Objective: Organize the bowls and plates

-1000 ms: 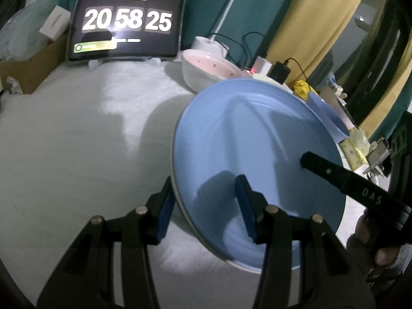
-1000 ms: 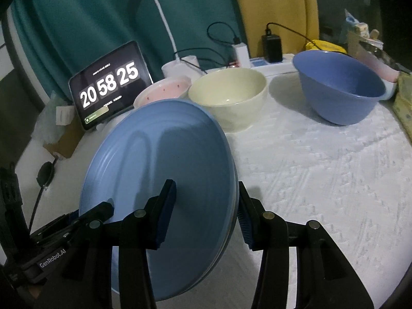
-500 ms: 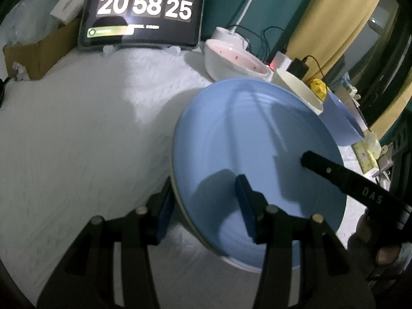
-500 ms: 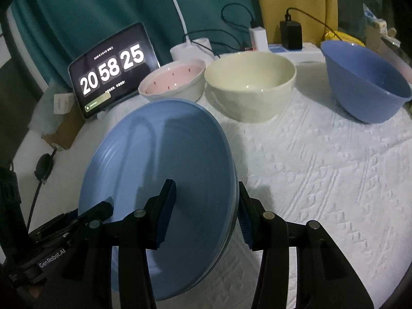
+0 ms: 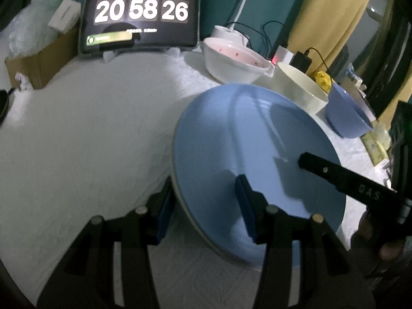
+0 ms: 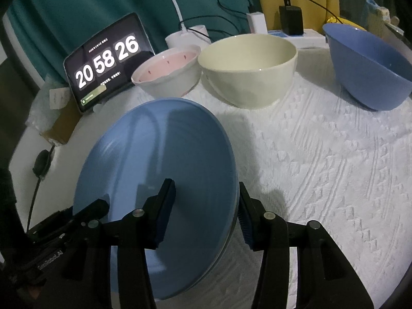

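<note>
Both grippers point steeply downward at the blue plate [image 5: 252, 152]. The left gripper [image 5: 204, 206] straddles its left rim, 1 finger on each face. The right gripper [image 6: 203, 213] straddles the opposite rim likewise, pads against it.

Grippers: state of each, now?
Left gripper: shut on the blue plate rim.
Right gripper: shut on the same plate's opposite rim.
</note>
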Demonstrator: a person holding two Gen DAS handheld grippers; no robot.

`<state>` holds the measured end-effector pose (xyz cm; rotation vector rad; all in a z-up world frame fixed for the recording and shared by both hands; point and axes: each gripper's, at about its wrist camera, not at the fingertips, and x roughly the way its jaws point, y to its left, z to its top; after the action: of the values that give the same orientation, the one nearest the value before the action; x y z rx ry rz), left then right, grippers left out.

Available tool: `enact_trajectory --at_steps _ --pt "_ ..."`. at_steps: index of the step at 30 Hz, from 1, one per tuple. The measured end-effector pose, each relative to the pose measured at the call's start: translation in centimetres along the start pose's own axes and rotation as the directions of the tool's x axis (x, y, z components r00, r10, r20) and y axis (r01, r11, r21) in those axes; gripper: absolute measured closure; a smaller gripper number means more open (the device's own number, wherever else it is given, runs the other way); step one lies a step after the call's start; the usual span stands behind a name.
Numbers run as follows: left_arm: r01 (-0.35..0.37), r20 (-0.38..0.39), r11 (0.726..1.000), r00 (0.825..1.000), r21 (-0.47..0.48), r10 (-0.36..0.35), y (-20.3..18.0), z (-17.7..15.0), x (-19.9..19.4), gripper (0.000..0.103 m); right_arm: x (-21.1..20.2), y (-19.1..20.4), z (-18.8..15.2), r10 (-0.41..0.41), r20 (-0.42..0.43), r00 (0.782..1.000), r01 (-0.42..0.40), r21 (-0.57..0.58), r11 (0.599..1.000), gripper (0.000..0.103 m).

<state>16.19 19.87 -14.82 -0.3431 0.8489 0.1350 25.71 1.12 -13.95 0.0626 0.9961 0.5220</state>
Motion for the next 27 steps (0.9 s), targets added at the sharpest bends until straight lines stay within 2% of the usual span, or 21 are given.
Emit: enact_trajectory --at_steps 4,14,19,27 --pt "-0.011 0.006 1.0 1.0 0.006 0.011 0.0 0.0 0.0 0.054 0.0 0.1 -0.1 -0.005 0.009 1.0 0.005 -0.022 1.0 0.052" --pt "-0.093 0.019 0.995 0.996 0.032 0.093 -1.0 -0.1 -0.2 0.053 -0.7 0.3 -0.3 -0.04 0.023 0.999 0.042 -0.096 0.995 0.051" --pt "-0.145 0.065 0.989 0.988 0.014 0.143 -1.2 -0.2 -1.4 0.052 -2.0 -1.0 -0.5 -0.039 0.041 0.998 0.042 -0.085 0.995 0.051" --pt "-0.209 0.169 0.978 0.964 0.0 0.206 -2.9 0.0 -4.0 0.047 -4.6 -3.3 -0.9 -0.012 0.07 0.997 0.018 -0.078 0.997 0.051"
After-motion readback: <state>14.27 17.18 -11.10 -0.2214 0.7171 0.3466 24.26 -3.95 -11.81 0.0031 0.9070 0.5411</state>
